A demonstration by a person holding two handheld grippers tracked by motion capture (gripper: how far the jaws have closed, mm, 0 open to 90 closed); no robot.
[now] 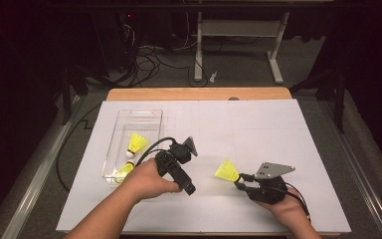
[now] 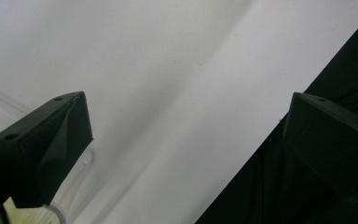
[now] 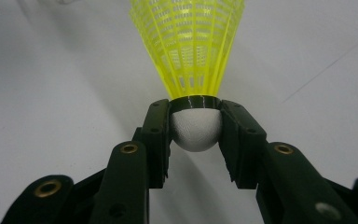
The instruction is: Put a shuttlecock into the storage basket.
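The clear tray [image 1: 129, 119] at ten o'clock holds two yellow shuttlecocks [image 1: 138, 143]; the nearer is half hidden. My right gripper [image 3: 196, 133] pinches a third shuttlecock [image 3: 191, 51] by its white cork; my left gripper [image 2: 186, 135] stands spread, empty.

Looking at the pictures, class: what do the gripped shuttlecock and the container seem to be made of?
Shuttlecock: yellow plastic mesh skirt, moulded ribs showing; white cork looks matte foam or rubber, finely pebbled, hard to tell which.
Container: clear glossy plastic, probably; the table surface shows through its walls.
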